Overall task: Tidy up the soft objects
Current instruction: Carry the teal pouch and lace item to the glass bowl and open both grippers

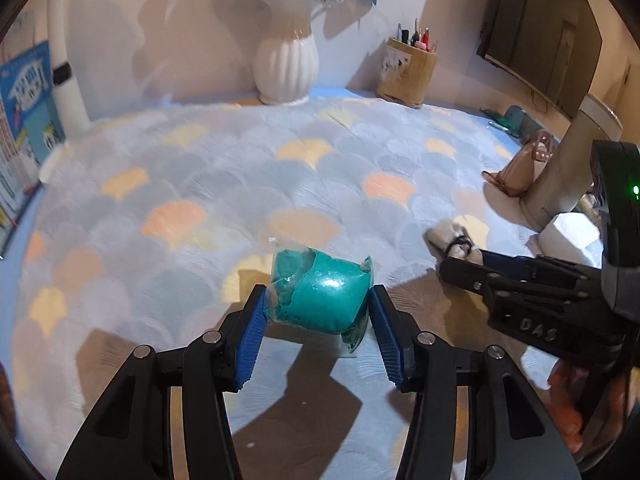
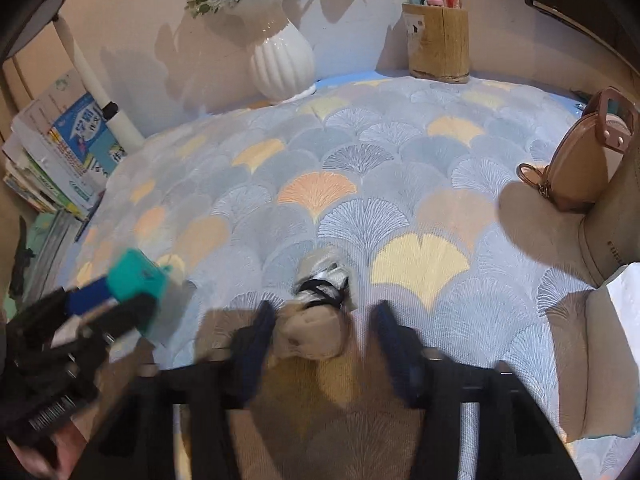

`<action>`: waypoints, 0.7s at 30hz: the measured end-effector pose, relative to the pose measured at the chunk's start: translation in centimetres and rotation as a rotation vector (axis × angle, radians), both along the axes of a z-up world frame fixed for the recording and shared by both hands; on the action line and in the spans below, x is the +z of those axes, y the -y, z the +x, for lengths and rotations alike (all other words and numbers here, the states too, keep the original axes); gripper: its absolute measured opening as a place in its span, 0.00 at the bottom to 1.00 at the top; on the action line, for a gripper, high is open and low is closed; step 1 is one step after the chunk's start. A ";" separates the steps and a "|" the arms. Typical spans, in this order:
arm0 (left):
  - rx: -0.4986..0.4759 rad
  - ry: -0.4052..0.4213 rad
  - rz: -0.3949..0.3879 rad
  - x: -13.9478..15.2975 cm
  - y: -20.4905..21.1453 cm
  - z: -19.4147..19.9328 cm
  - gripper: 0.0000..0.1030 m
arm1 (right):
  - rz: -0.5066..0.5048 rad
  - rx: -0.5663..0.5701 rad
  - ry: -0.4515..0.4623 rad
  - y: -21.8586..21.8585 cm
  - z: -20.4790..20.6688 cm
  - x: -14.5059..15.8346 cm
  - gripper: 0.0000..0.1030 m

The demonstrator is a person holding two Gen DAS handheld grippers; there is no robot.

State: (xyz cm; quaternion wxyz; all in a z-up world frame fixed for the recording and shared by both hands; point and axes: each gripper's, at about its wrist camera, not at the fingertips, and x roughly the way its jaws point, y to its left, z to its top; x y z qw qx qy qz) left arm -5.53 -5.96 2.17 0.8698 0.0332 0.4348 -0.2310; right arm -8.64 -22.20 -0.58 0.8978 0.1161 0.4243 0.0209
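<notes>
Right hand-held gripper (image 2: 322,334) spread wide around beige plush toy (image 2: 316,330).

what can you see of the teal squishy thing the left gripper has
The teal squishy block is a rounded, cushion-like lump sealed in clear, crinkly plastic wrap with loose flaps at its corners. Its surface is glossy and catches a highlight. The left gripper pinches it between ribbed blue pads on both sides, apparently lifted above the patterned tablecloth. The right wrist view shows it blurred.
</notes>
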 end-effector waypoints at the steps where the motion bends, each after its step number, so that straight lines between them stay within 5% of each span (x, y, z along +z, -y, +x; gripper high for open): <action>1: 0.001 0.000 -0.004 0.1 0.3 -0.2 0.47 | -0.019 -0.001 0.004 -0.1 -0.1 0.0 0.29; 10: -0.090 0.092 -0.078 5.3 5.1 -2.3 0.47 | 0.037 -0.050 0.100 2.8 -4.1 3.5 0.28; 14: -0.203 0.131 -0.102 8.0 10.0 -4.0 0.47 | 0.013 -0.123 0.168 6.0 -7.4 6.9 0.28; 21: -0.431 0.079 -0.175 9.6 18.7 -7.0 0.47 | 0.065 -0.283 0.141 14.4 -12.7 8.7 0.28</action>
